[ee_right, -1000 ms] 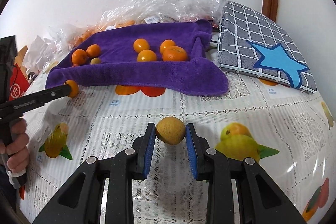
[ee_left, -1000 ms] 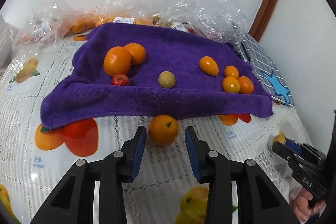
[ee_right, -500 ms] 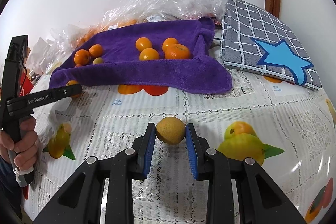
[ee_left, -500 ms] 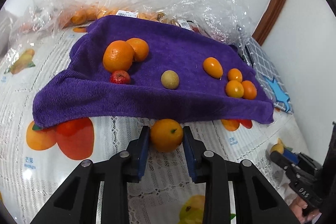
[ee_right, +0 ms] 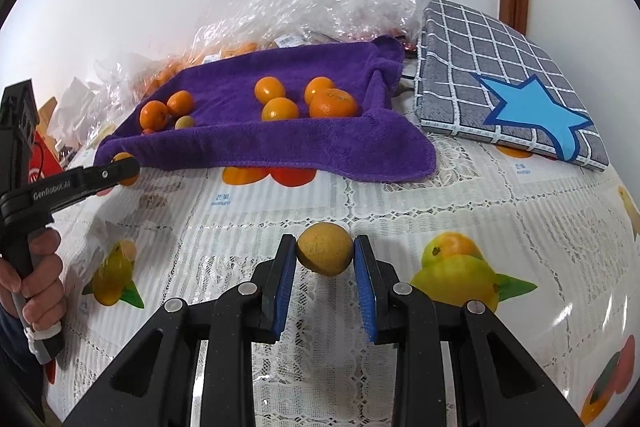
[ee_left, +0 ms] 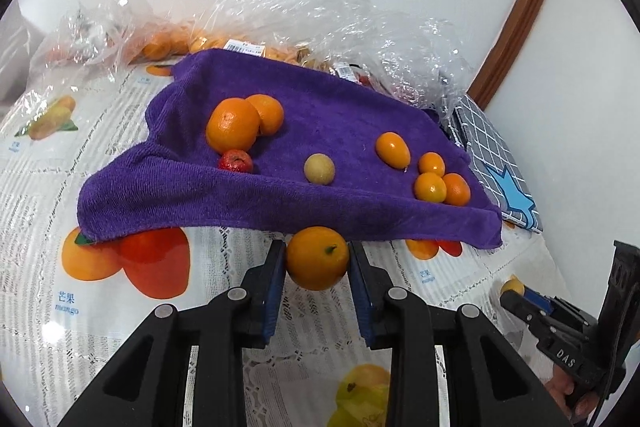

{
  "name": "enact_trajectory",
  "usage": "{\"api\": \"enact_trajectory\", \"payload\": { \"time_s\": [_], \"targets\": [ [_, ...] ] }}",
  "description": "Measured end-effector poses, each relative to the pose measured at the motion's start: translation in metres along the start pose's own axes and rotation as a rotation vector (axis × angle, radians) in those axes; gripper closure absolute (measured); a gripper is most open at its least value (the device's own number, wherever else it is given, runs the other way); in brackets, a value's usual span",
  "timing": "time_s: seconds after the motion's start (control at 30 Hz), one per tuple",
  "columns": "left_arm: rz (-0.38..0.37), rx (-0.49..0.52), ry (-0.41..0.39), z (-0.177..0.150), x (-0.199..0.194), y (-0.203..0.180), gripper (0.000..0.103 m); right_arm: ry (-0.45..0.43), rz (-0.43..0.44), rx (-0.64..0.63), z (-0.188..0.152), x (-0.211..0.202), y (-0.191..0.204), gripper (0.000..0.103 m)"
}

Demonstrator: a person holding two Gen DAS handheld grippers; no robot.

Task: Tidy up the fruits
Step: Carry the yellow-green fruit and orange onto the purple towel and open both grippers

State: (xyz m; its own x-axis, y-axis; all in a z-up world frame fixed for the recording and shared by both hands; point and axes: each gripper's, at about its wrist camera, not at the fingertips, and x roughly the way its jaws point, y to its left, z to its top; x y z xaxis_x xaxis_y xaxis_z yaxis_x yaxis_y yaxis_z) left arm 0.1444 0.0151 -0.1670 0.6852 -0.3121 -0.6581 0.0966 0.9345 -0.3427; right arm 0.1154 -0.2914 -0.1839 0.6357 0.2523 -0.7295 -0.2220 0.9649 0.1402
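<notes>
My left gripper [ee_left: 317, 261] is shut on an orange [ee_left: 317, 257] and holds it above the tablecloth, just in front of the purple towel [ee_left: 304, 107]. On the towel lie two large oranges [ee_left: 234, 125], a small red fruit [ee_left: 236, 161], a tan round fruit [ee_left: 319, 168] and several small oranges [ee_left: 430, 187]. My right gripper [ee_right: 325, 255] is shut on a tan-yellow round fruit [ee_right: 325, 249] above the tablecloth, well in front of the towel [ee_right: 280, 139]. The left gripper also shows in the right wrist view [ee_right: 120, 169], at the towel's left corner.
Crumpled clear plastic bags [ee_left: 320, 19] with more oranges lie behind the towel by the wall. A grey checked cushion with a blue star [ee_right: 508, 83] lies right of the towel. The fruit-print lace tablecloth [ee_right: 440, 211] covers the table.
My left gripper has closed on the orange and lifted it, moving nearer the towel's front edge. My right gripper holds its fruit much as before.
</notes>
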Motion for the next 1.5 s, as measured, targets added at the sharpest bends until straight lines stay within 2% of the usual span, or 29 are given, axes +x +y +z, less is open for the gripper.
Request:
{"api": "enact_trajectory", "payload": {
  "time_s": [0.57,1.17,1.5],
  "targets": [
    [-0.035,-0.058,-0.037,0.002,-0.018,0.016,0.074,-0.004,-0.007,0.017,0.002,-0.003,0.003,0.074],
    [0.048,-0.068,-0.060,0.005,-0.022,0.028,0.074,-0.105,0.072,-0.047,0.053,-0.007,0.034,0.074],
    [0.108,-0.086,-0.091,0.042,-0.036,0.054,0.074,-0.099,0.118,-0.116,0.088,0.020,0.058,0.074]
  ]
}}
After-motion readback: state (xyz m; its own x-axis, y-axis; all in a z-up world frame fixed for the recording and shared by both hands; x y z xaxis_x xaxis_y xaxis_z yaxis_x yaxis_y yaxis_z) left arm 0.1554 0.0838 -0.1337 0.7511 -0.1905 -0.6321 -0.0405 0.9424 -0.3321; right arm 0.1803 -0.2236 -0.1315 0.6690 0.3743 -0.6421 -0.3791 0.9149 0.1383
